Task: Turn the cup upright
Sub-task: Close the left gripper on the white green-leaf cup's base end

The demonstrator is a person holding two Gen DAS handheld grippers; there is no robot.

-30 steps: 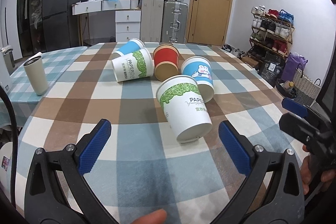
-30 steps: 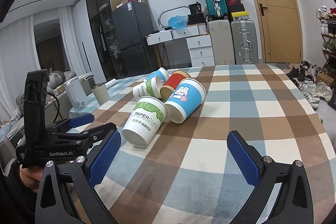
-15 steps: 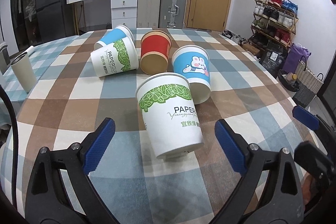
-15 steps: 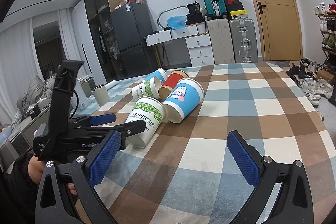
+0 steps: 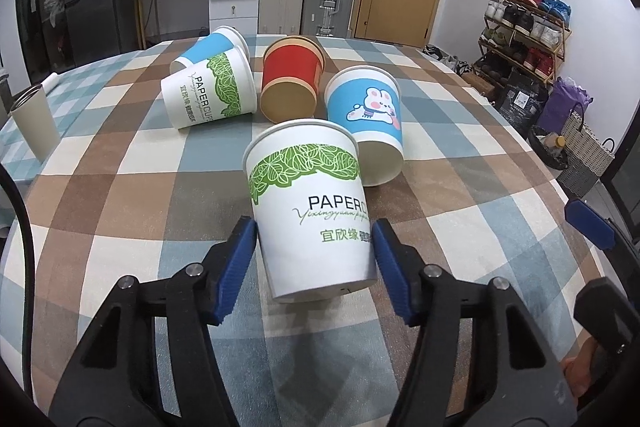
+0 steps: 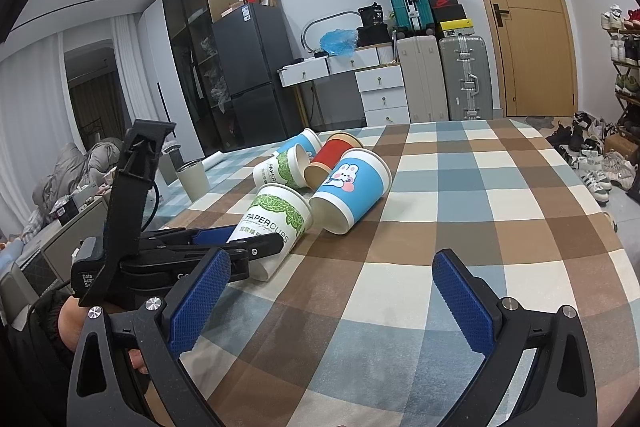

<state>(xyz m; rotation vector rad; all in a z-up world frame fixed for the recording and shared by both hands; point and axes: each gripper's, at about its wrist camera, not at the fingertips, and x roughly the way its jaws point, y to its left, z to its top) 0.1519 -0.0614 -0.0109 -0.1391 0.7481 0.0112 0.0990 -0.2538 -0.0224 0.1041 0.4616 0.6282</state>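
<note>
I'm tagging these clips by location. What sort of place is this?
Most likely a lived-in home, a dining area doubling as storage. A checkered tablecloth covers the table, suitcases stand stacked by the door, a shoe rack fills the side wall, and a fridge stands in the corner.

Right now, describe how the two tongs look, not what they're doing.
Both tongs, left and right, are black plastic frames with silver bolts and blue, cross-hatched pads. The left body carries white lettering and a black cable. A dark sleeve covers the left wrist.
</note>
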